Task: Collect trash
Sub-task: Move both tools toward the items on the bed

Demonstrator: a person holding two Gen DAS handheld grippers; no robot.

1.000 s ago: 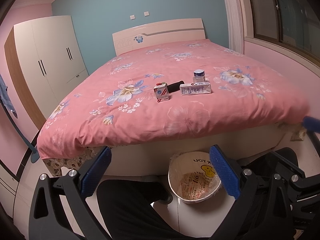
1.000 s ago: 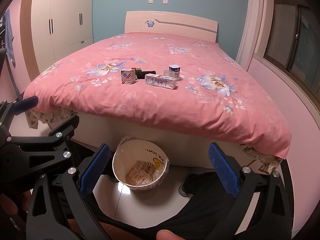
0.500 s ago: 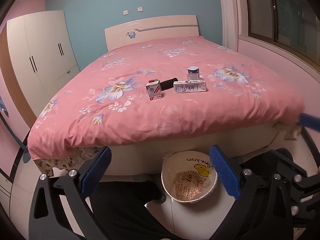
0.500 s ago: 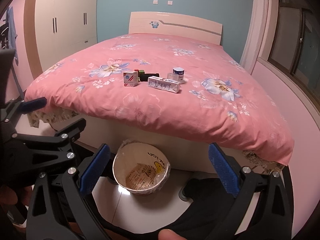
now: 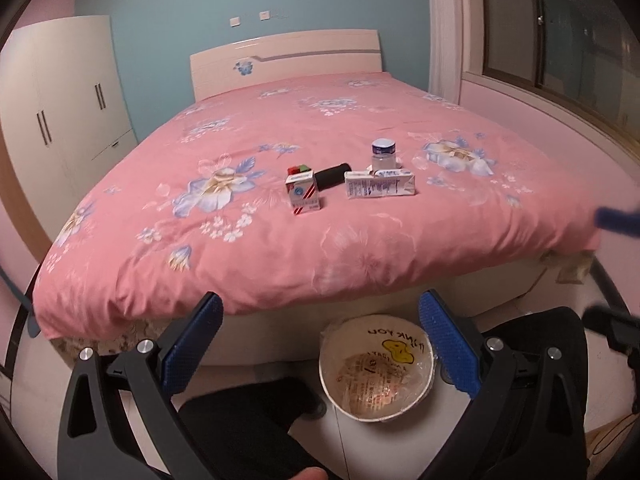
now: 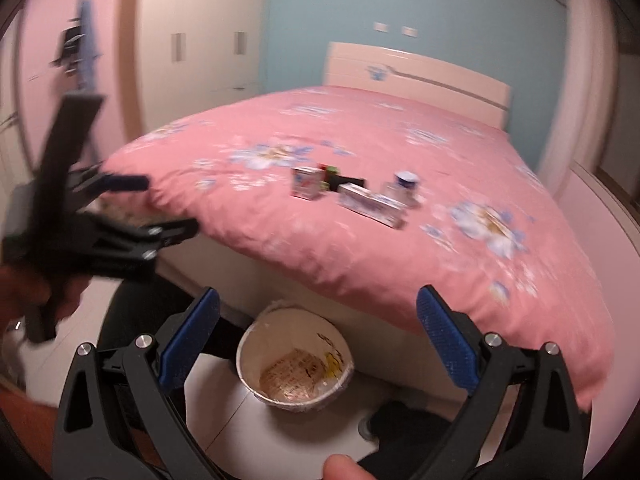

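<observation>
On the pink flowered bed stand a small red-and-white carton, a long white carton lying on its side, a black cylinder, a blue-capped jar and small red and green blocks. A lined trash bin with paper inside stands on the floor at the foot of the bed. My left gripper hangs open above the floor, just left of the bin. My right gripper is open over the bin. The same cartons look blurred in the right wrist view.
A white wardrobe stands at the left wall and a window at the right. The headboard backs onto a blue wall. A person's dark trouser legs and a fingertip show at the bottom.
Both grippers have lifted and moved closer to the bed. The right wrist view has swung left and blurred, and the left gripper now shows higher in it.
</observation>
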